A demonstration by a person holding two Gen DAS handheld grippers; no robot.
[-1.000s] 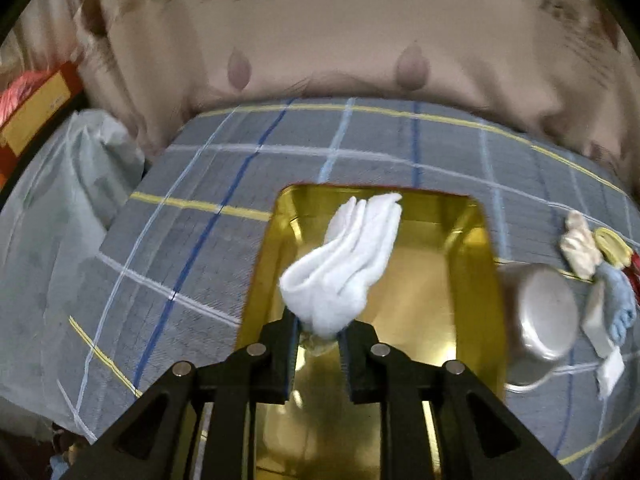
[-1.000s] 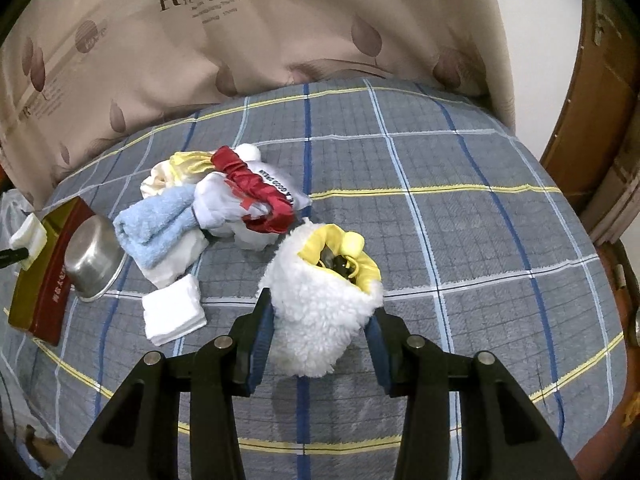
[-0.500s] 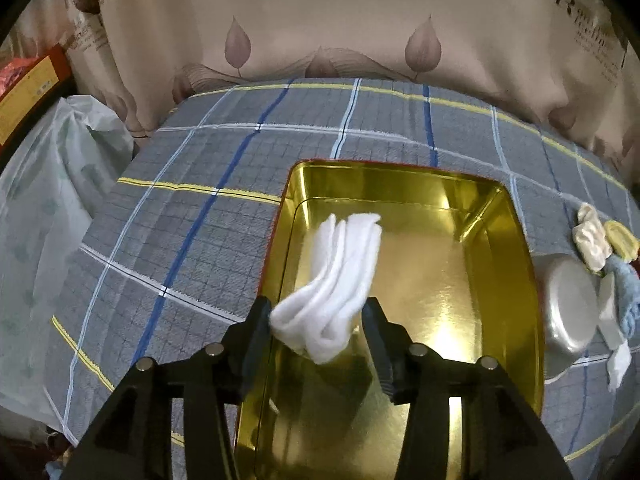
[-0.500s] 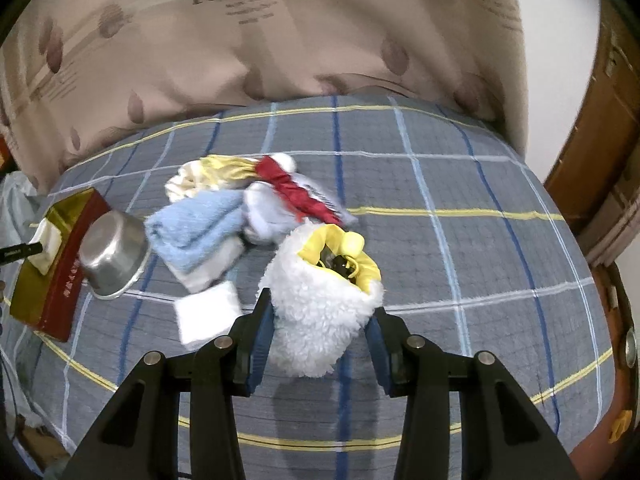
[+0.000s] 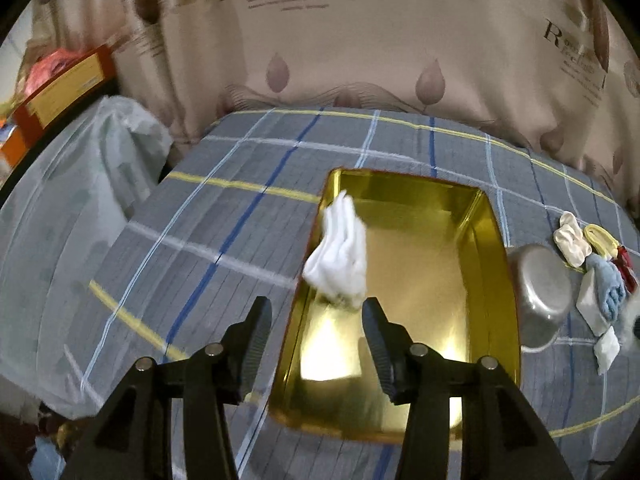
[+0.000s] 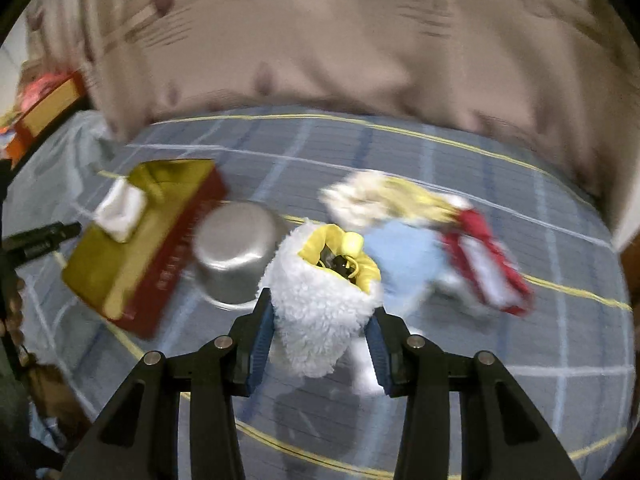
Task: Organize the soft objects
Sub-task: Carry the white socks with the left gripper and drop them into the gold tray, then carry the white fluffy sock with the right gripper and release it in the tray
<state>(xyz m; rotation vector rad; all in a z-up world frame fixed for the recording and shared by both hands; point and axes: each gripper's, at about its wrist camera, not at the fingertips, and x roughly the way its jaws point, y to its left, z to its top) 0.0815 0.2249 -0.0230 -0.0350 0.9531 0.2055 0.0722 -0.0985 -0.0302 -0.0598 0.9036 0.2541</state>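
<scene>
Left gripper (image 5: 316,320) stands with its jaws well apart and nothing pinched between them; the white folded cloth (image 5: 340,256) lies just ahead of the fingertips, leaning on the near-left wall of the gold tin (image 5: 492,280). The tin rests on the grey plaid bedspread (image 5: 224,216), and a steel bowl (image 5: 540,300) sits upside down against its right side. Beyond the bowl lies a small heap of soft things (image 5: 596,264) in cream, yellow, blue and red.

Over on the right, the right gripper (image 6: 320,324) is clamped on a fluffy white plush (image 6: 320,304) with a yellow lining, both pads pressed into its sides, held above the bedspread. That view is smeared, so the heap behind it is probably the same pile of cloths, though I can't make out single pieces.
</scene>
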